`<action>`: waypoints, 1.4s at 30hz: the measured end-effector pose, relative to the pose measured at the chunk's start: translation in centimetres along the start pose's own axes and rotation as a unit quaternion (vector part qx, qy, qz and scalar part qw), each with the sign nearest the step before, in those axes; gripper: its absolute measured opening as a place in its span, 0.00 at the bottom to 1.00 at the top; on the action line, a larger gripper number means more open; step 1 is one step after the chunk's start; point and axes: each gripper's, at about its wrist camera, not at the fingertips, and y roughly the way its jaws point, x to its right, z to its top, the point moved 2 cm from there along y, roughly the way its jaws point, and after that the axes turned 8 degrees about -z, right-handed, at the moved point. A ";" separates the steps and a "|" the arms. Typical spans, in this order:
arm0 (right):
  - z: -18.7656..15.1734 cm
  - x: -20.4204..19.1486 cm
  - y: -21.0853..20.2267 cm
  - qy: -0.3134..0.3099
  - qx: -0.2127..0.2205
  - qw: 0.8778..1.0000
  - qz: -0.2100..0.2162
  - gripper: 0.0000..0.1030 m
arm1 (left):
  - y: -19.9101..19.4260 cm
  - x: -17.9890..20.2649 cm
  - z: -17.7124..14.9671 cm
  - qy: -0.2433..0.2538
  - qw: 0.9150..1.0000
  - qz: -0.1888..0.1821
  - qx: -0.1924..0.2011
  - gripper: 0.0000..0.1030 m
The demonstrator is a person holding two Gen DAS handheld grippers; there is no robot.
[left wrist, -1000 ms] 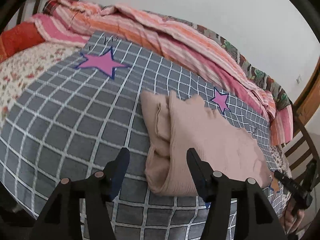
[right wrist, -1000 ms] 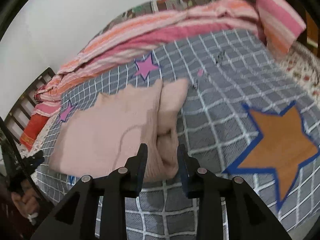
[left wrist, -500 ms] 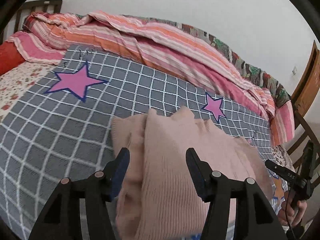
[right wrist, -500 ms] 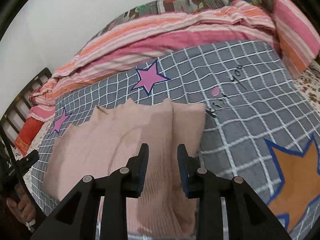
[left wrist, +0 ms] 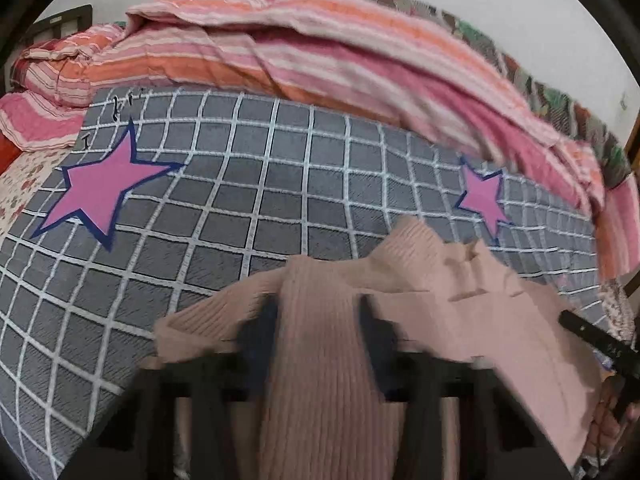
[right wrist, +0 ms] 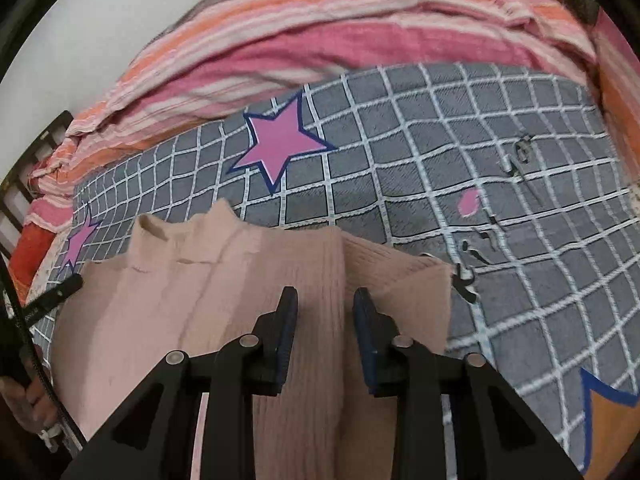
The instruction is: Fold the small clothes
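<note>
Sweater point(right wrist: 168, 320) on the bed point(right wrist: 460, 152), a ribbed fold running between both sets of fingers.

Left gripper point(left wrist: 320, 316) is blurred, its grip unclear; right gripper point(right wrist: 325, 312) part open astride the fold, seemingly not clamped. Collar lies ahead, long axis away. Dark marks on the sheet are unreadable.

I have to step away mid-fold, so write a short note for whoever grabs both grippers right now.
Left gripper: blurred, a ridge of the pink sweater between its jaws; grip unclear.
Right gripper: jaws apart, straddling a fold ridge on the sweater's other side, not clamped.
The sweater lies on the grey checked blanket, collar pointing toward the striped quilt.
Done: both sleeve sides look folded inward.
Left: probably fold the sweater across its length, then smooth it.
</note>
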 end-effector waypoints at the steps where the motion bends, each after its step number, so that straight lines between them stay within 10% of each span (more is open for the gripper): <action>1: 0.1 -0.1 0.3 0.003 -0.002 1.000 0.006 0.10 | 0.5 -0.2 -0.1 0.001 1.000 0.005 -0.006 0.07; 13: 0.0 -0.4 1.4 -0.007 -0.013 1.000 -0.011 0.11 | -0.5 -2.5 -1.2 -0.028 0.999 -0.018 0.005 0.12; 20: -0.6 -5.5 -3.1 -0.057 0.035 0.998 -0.007 0.29 | -4.4 -4.0 -2.5 -0.051 0.996 -0.064 0.036 0.34; 26: -3.0 -12.5 -2.3 -0.103 0.003 0.993 0.065 0.31 | -6.7 -7.3 -3.6 -0.051 0.997 -0.013 0.056 0.57; 42: -2.2 -16.4 4.4 -0.125 -0.021 0.990 -0.056 0.31 | -4.9 -11.7 -4.4 -0.030 0.997 0.030 0.065 0.63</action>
